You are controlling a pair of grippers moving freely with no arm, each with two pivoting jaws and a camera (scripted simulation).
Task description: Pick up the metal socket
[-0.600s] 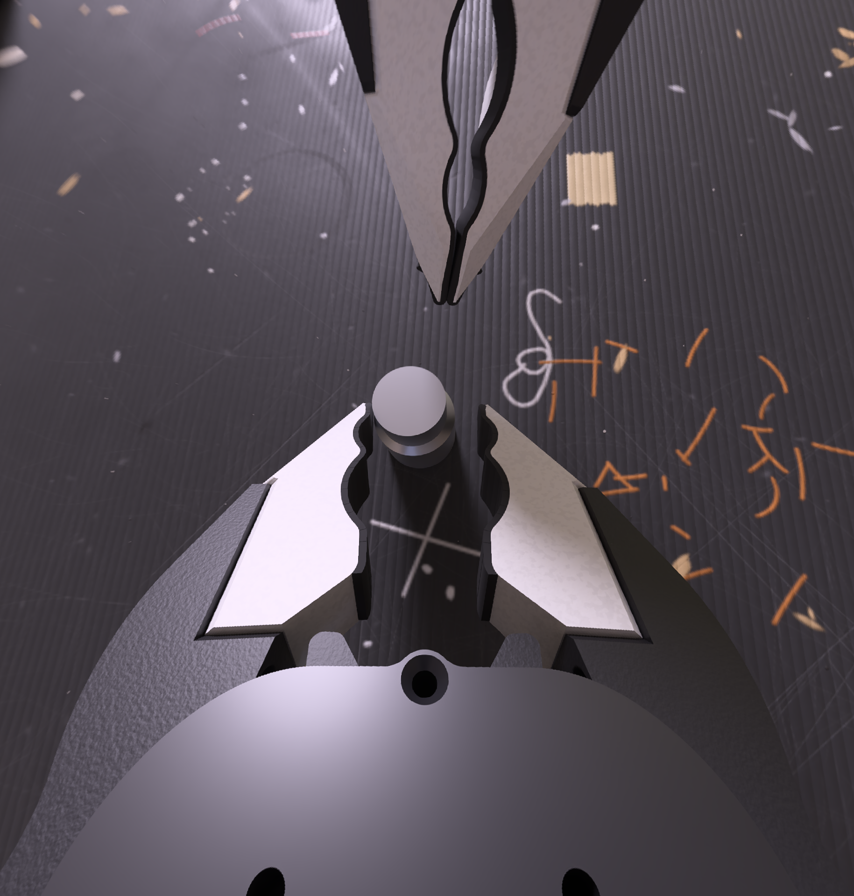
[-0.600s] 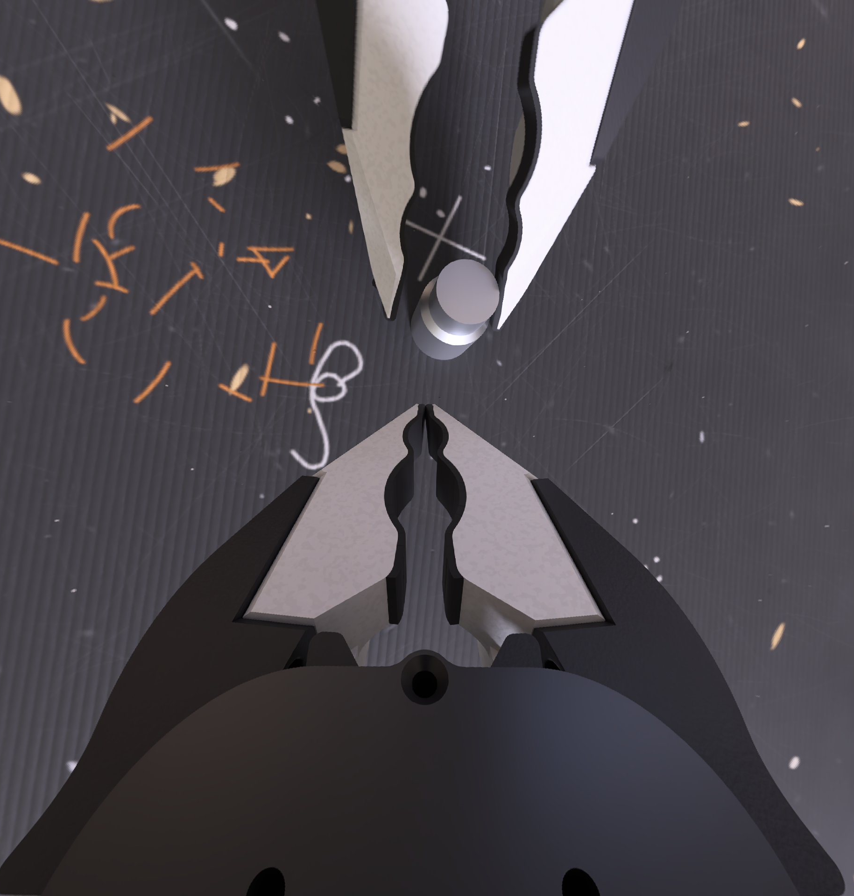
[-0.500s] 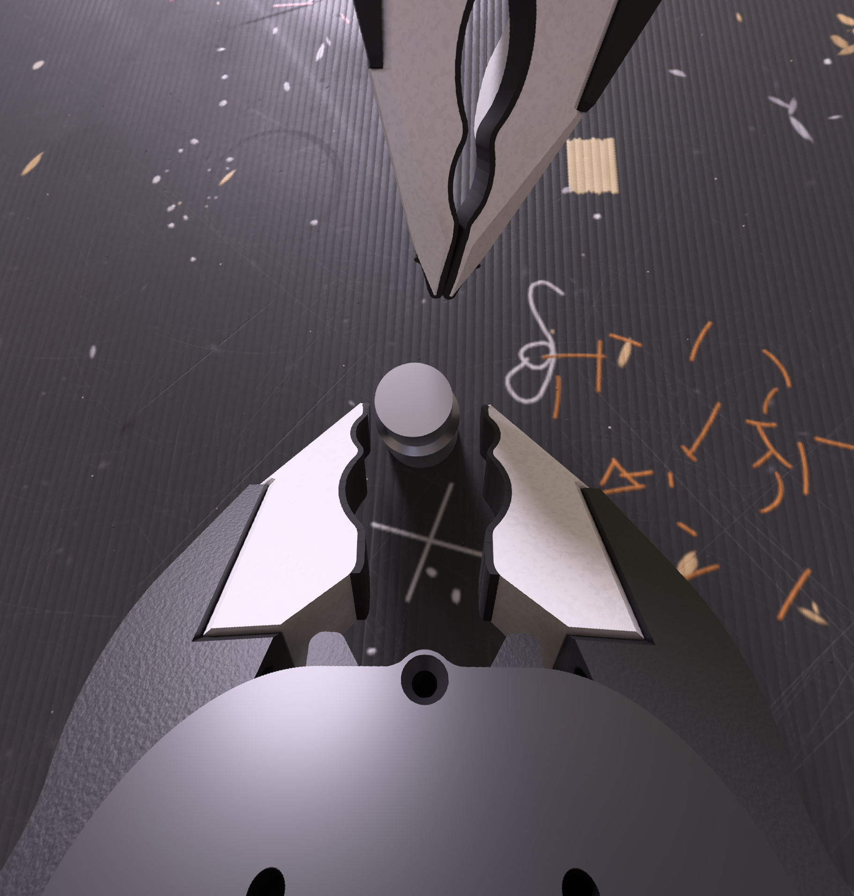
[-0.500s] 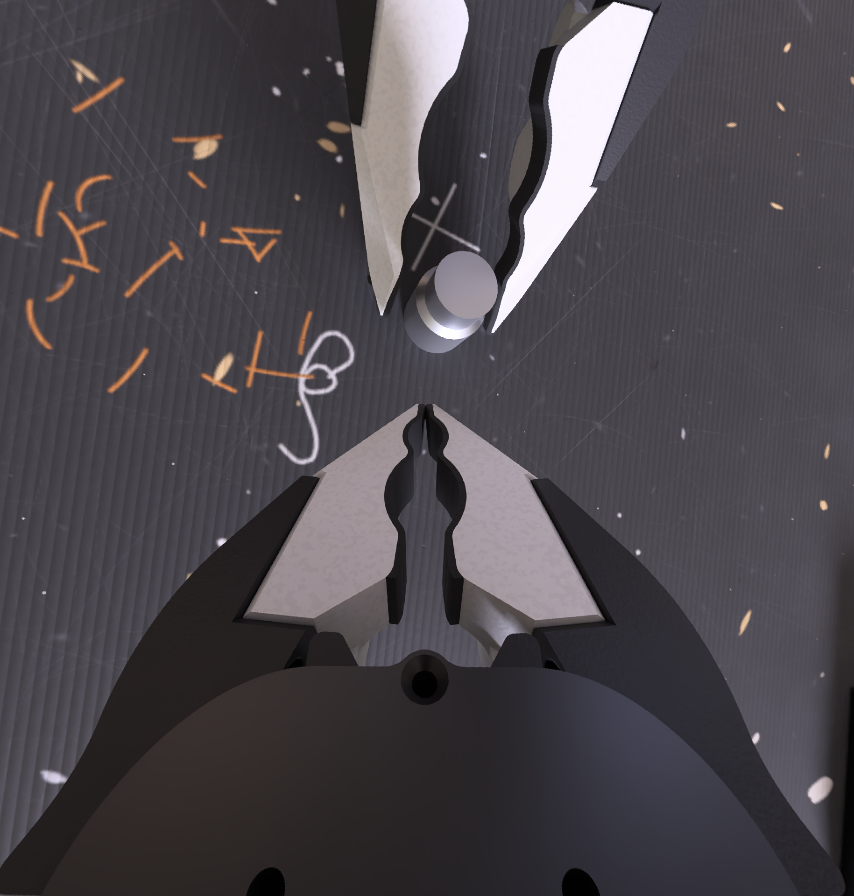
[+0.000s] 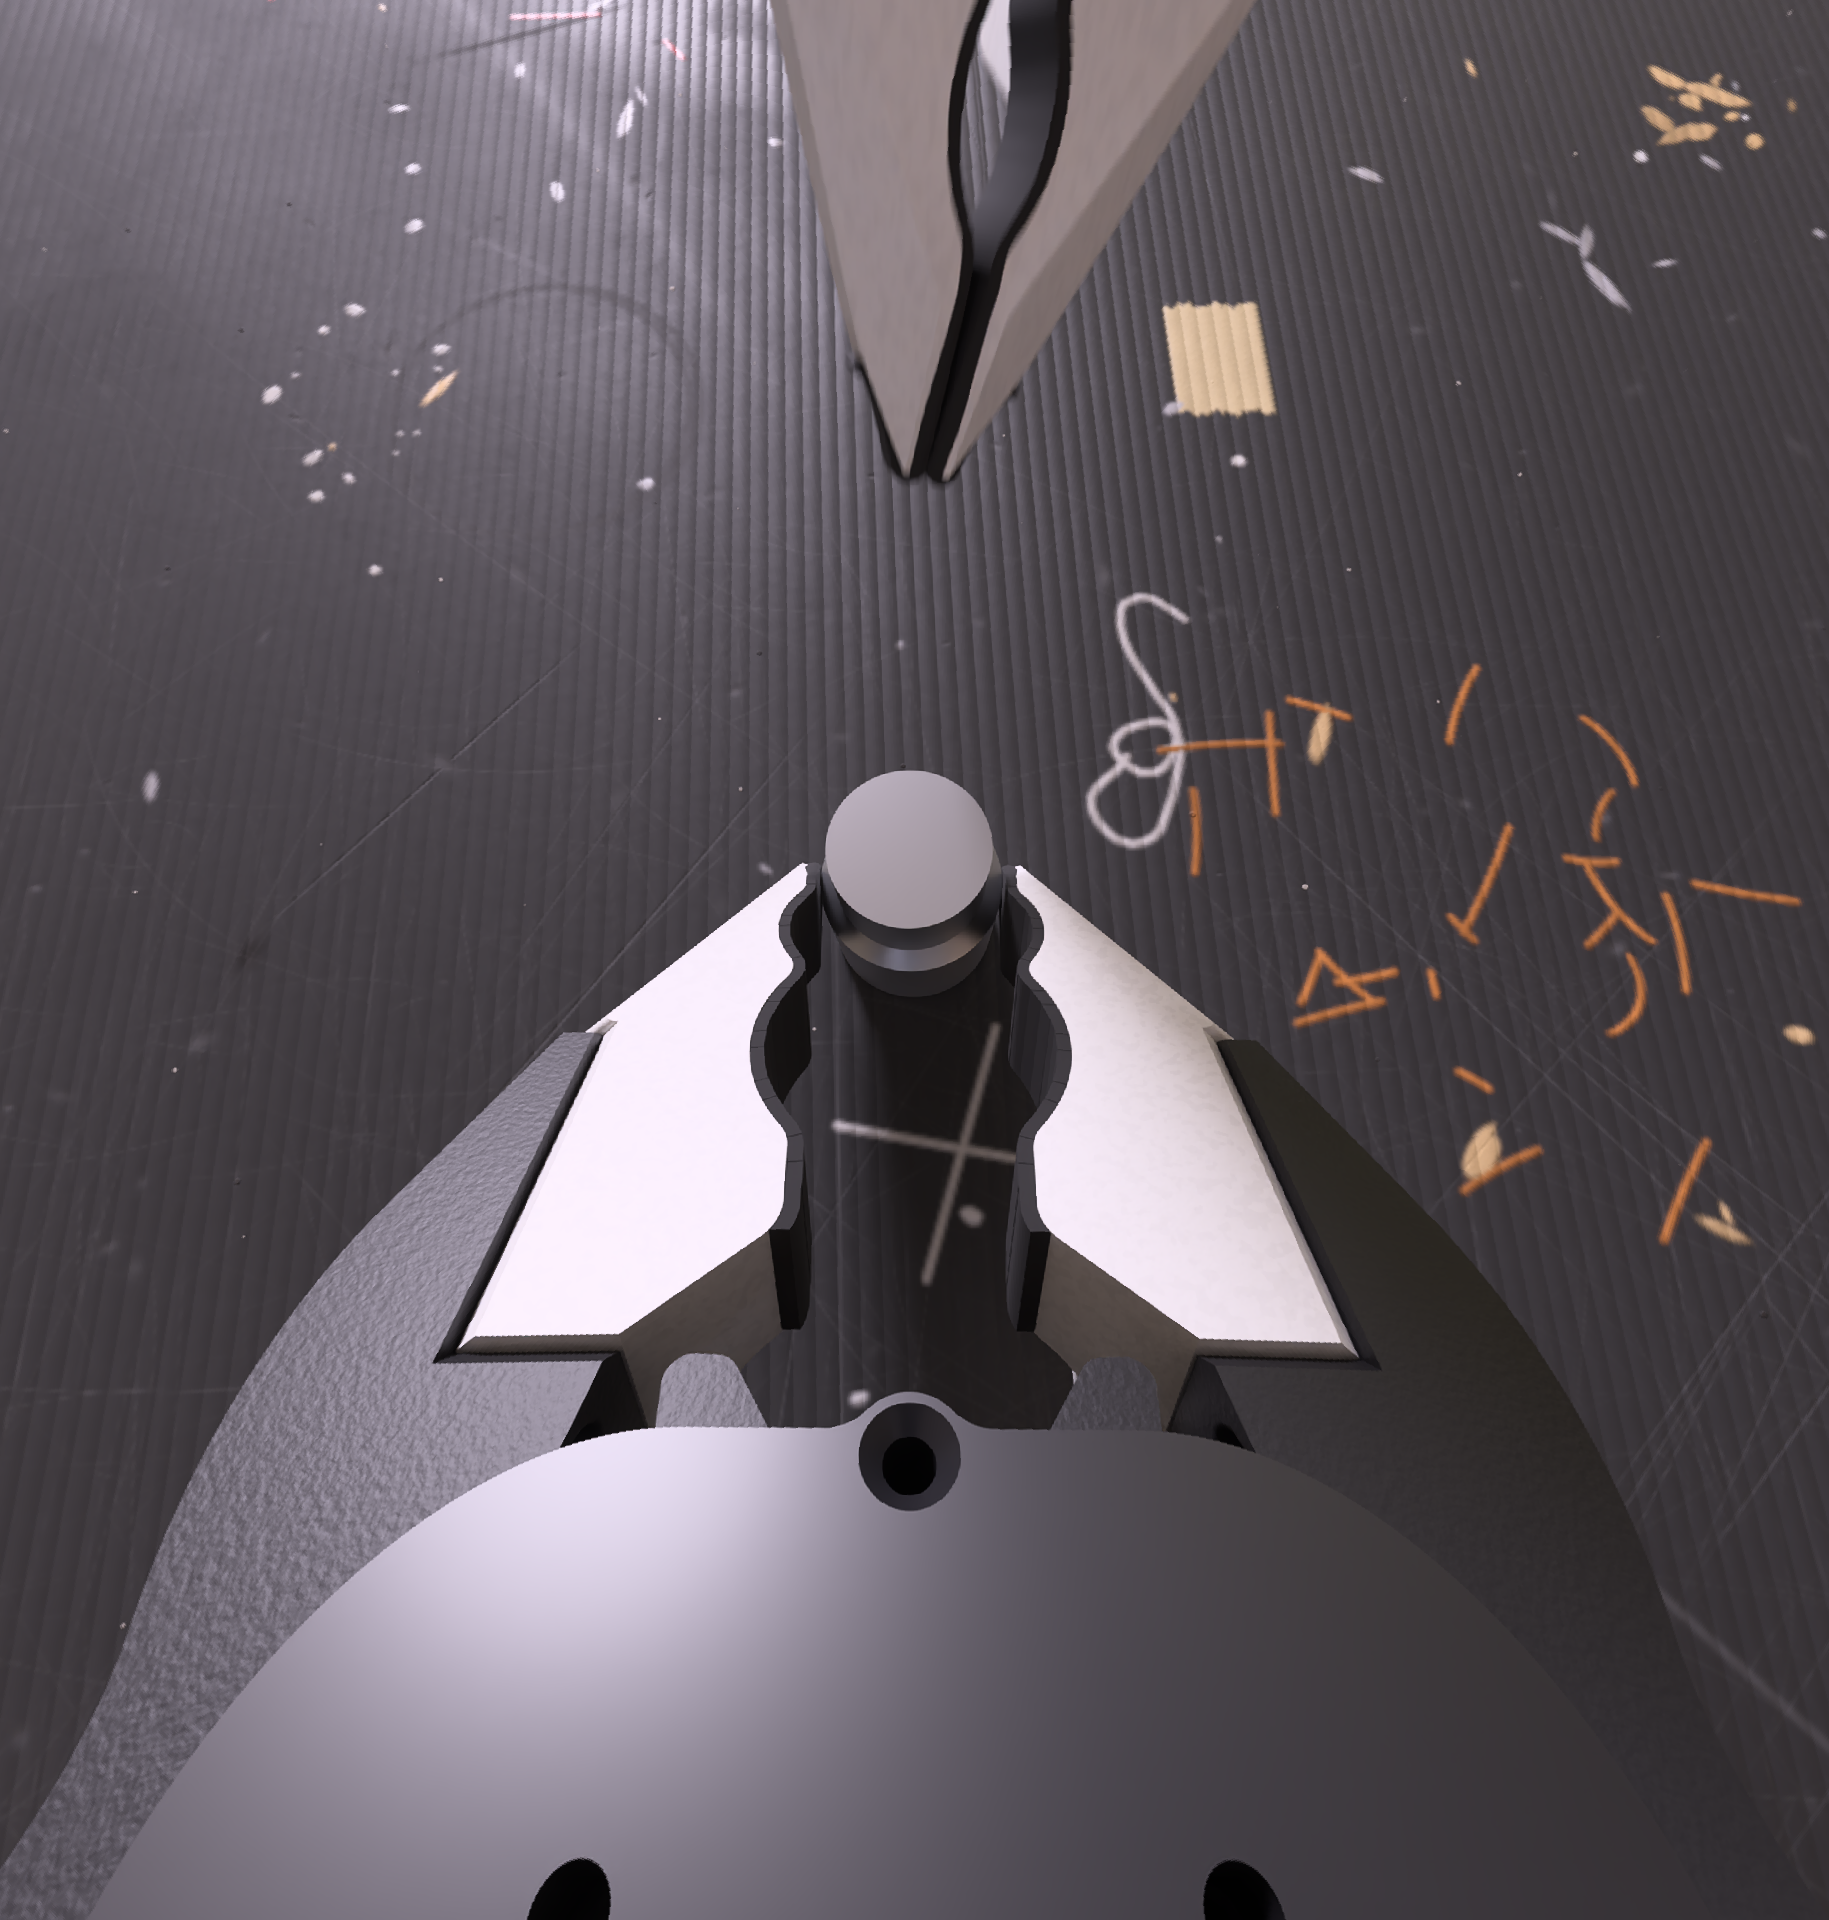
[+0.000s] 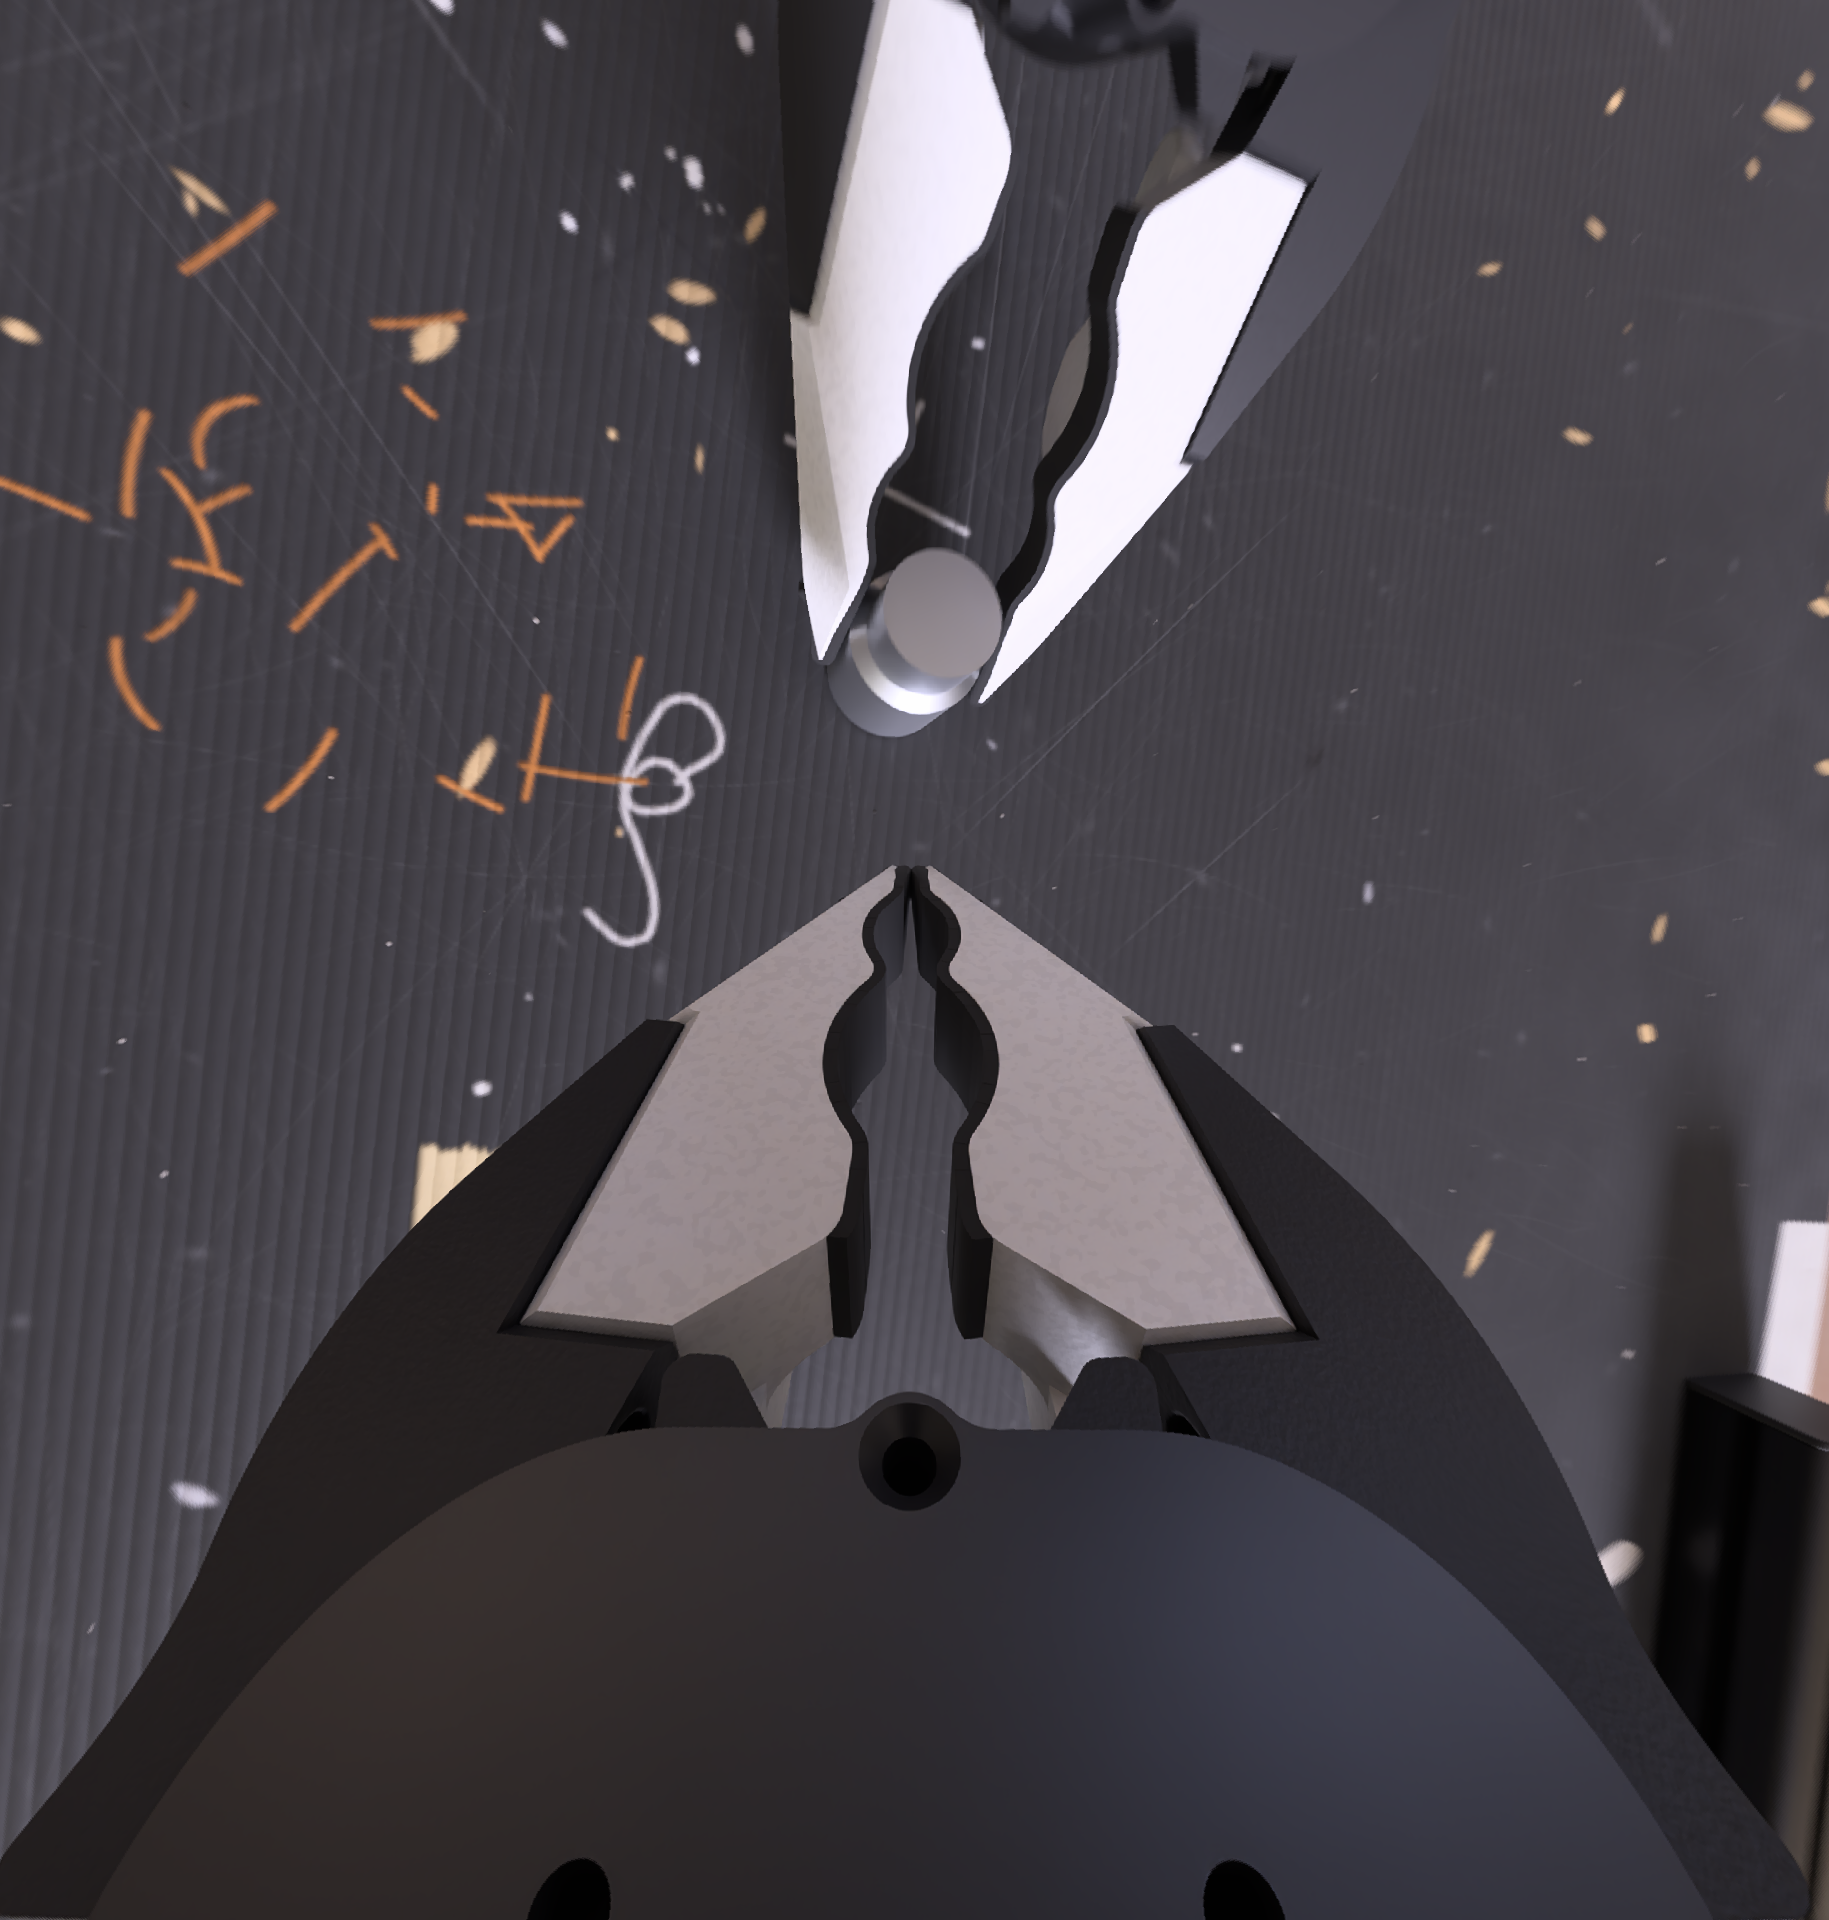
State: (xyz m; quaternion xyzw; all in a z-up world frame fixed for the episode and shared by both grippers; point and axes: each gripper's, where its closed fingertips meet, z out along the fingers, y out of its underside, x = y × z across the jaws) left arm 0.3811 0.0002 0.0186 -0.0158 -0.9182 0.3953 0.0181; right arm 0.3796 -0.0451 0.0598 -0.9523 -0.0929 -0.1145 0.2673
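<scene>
Socket (image 5: 908, 883) sits upright between the tips of your left claw (image 5: 910, 902), whose two fingers (image 5: 681, 1091) press against its sides, clamped on it over the dark ribbed counter (image 5: 370, 727). From your right wrist view the same socket (image 6: 925, 655) shows pinched at the far claw's tips, its wider base below them. Your right claw (image 6: 912, 875) faces it a little way off, fingertips together and holding nothing. Orange marks (image 5: 1512, 894) and a white scribble (image 5: 1138, 727) lie on the counter beside the socket
</scene>
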